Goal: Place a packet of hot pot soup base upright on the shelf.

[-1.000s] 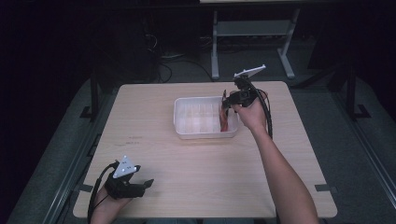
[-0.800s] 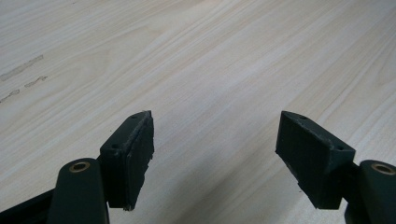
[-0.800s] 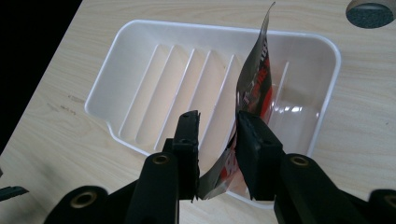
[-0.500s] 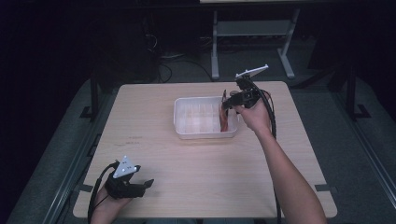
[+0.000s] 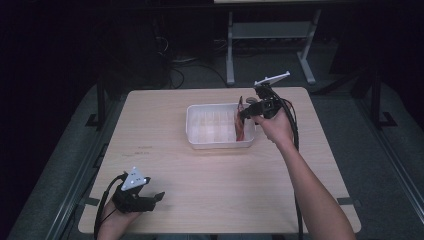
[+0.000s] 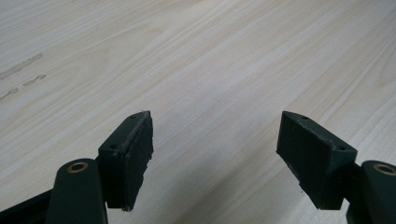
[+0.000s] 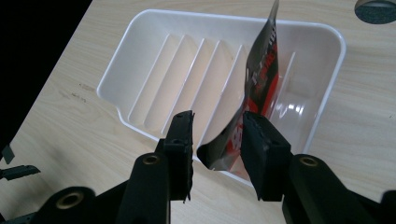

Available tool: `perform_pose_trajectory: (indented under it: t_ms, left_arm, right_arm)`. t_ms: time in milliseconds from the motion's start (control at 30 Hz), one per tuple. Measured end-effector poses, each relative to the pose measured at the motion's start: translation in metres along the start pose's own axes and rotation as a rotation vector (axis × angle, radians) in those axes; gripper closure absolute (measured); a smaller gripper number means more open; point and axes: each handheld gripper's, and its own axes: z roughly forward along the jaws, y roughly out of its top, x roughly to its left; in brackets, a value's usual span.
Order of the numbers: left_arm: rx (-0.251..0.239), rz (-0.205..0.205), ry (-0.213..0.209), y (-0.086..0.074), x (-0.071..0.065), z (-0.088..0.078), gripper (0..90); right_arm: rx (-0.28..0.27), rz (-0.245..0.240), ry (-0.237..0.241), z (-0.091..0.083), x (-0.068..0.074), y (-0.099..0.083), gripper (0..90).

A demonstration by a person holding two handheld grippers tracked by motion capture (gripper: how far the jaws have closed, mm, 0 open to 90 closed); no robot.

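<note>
— Where's that red and black packet [image 7: 254,88] sitting?

— On edge in the white ribbed tray [image 7: 140,60], in the slot at the tray's right end as seen from the person's side. It leans, with its top corner poking above the rim. In the right gripper view its lower corner curls out between the jaws of the right gripper [image 7: 215,140].

— So the gripper has hold of it?

— Not that I can see. Those jaws have just been opening; there is a clear gap on one side of the packet, while the other pad sits right against it or just beside it.

— And the tray?

— Toward the far right of the wooden table [image 5: 210,170]. The left gripper [image 5: 152,199] rests at the near left corner, well apart, jaws spread wide over bare wood.
</note>
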Motion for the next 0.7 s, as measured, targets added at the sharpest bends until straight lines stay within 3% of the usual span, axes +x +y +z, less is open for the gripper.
perform_pose_trajectory:
  t_ms: [700]
  left_arm:
    - [-0.004,-0.017,-0.007,-0.001,0.002,0.001,26.6]
  right_arm:
    - [0.0,-0.027,0.053,-0.01,-0.01,-0.023,57.3]
